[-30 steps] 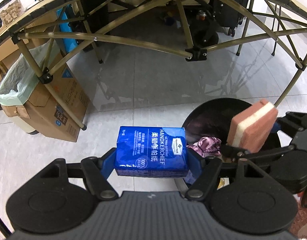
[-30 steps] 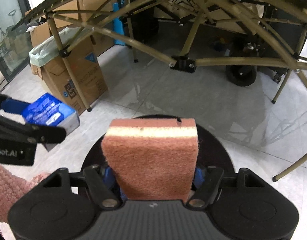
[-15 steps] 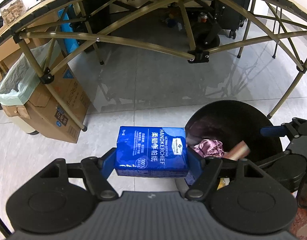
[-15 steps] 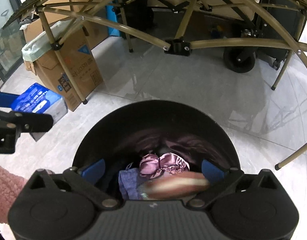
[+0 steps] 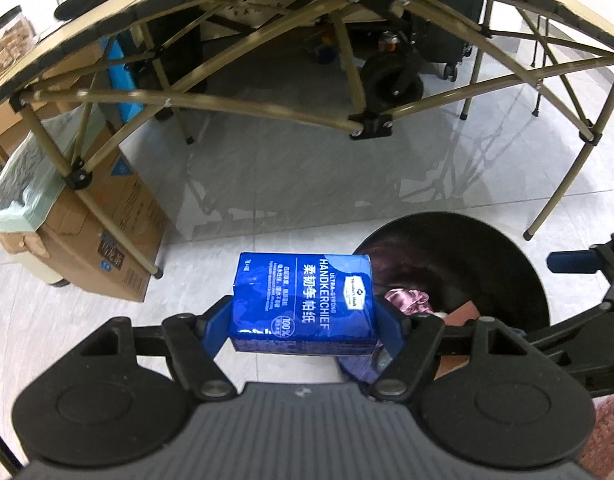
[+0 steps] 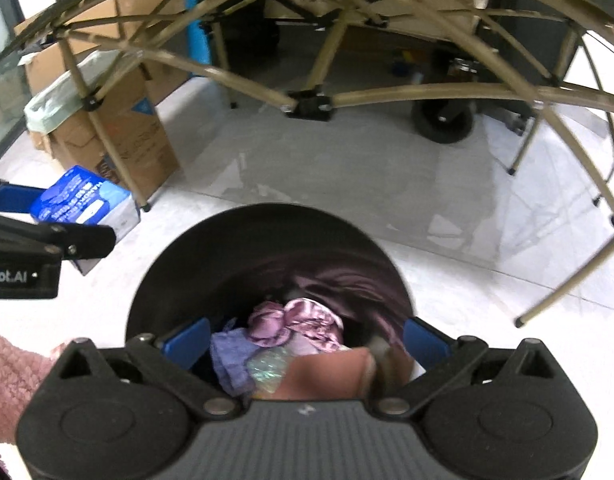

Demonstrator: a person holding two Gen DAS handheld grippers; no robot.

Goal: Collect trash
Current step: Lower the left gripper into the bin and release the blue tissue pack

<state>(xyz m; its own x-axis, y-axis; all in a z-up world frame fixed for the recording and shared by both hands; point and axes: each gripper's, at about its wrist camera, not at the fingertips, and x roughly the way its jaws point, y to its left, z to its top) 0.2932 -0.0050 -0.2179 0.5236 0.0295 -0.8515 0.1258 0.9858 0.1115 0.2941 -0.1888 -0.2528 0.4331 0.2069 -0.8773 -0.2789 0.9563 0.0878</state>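
My left gripper (image 5: 305, 316) is shut on a blue handkerchief tissue pack (image 5: 303, 300), held above the tiled floor just left of a black round trash bin (image 5: 519, 264). The same pack (image 6: 83, 202) shows at the left edge of the right wrist view. My right gripper (image 6: 305, 338) stands wide open over the bin (image 6: 179, 272), nothing between its blue fingers (image 6: 187, 338). Inside the bin lie a pink-brown sponge (image 6: 327, 372), a shiny pink wrapper (image 6: 299, 320) and a purple crumpled piece (image 6: 229, 354). In the left wrist view the sponge (image 5: 461, 314) peeks out behind my right finger.
A folding table's tan frame (image 5: 267, 110) arches over the floor behind the bin. A cardboard box (image 5: 107, 236) lined with a green bag (image 5: 23, 184) stands at the left. A black wheel (image 6: 443, 120) sits under the table. A pink sleeve (image 6: 11, 380) is at the lower left.
The right gripper opened wide and let go of the sponge, which fell into the bin. The right gripper shifted slightly. The left gripper kept still with the tissue pack.
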